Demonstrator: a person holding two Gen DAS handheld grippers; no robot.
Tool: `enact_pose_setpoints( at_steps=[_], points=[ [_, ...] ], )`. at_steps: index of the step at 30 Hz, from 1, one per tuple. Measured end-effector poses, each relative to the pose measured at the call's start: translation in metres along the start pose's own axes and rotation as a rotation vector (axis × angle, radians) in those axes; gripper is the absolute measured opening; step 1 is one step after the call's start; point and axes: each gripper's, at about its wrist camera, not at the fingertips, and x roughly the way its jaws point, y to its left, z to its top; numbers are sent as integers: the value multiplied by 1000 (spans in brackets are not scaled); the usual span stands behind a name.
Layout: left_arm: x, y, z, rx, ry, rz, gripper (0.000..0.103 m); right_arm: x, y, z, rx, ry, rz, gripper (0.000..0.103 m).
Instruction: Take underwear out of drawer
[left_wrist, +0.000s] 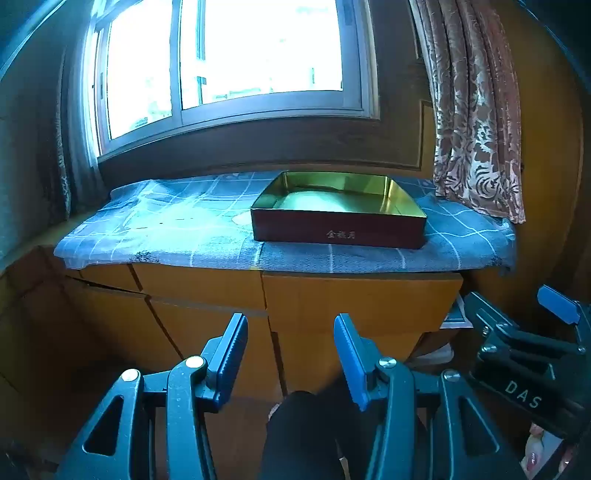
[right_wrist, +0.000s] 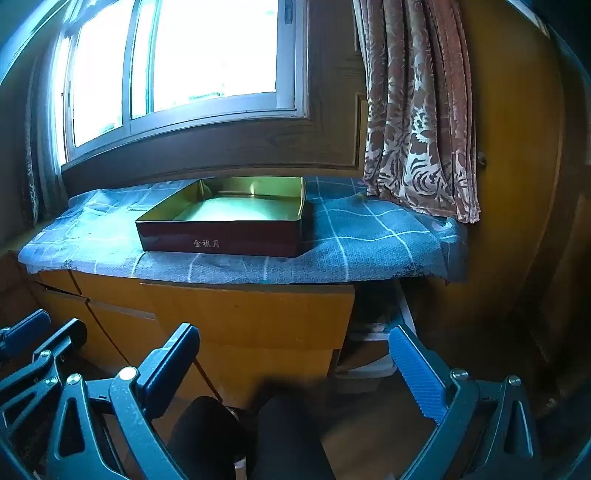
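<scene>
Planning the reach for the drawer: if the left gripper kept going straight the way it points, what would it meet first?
Probably the wooden drawer fronts of the cabinet, seen between the fingers of the open, empty left gripper. The tin box on the checked cloth sits higher. Depth is unclear.

The tin box (left_wrist: 338, 229) was dark maroon outside, with small pale gold characters on its front wall, and shiny gold inside. Beneath the tin box, the cloth (left_wrist: 177, 236) was blue-grey with a white grid pattern. Below the cloth, the cabinet fronts (left_wrist: 354, 306) were orange-brown wood. Right of the tin box, the curtain (left_wrist: 476, 122) was brown with a pale floral pattern. Both grippers' pads (right_wrist: 419, 373) were blue on black frames.
</scene>
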Motion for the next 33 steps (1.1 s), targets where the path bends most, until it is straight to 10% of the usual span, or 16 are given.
enact_pose_setpoints(
  at_steps=[33],
  points=[
    [12,5,1,-19,40,9,49,11,0,-2,-1,32,9,103]
  ],
)
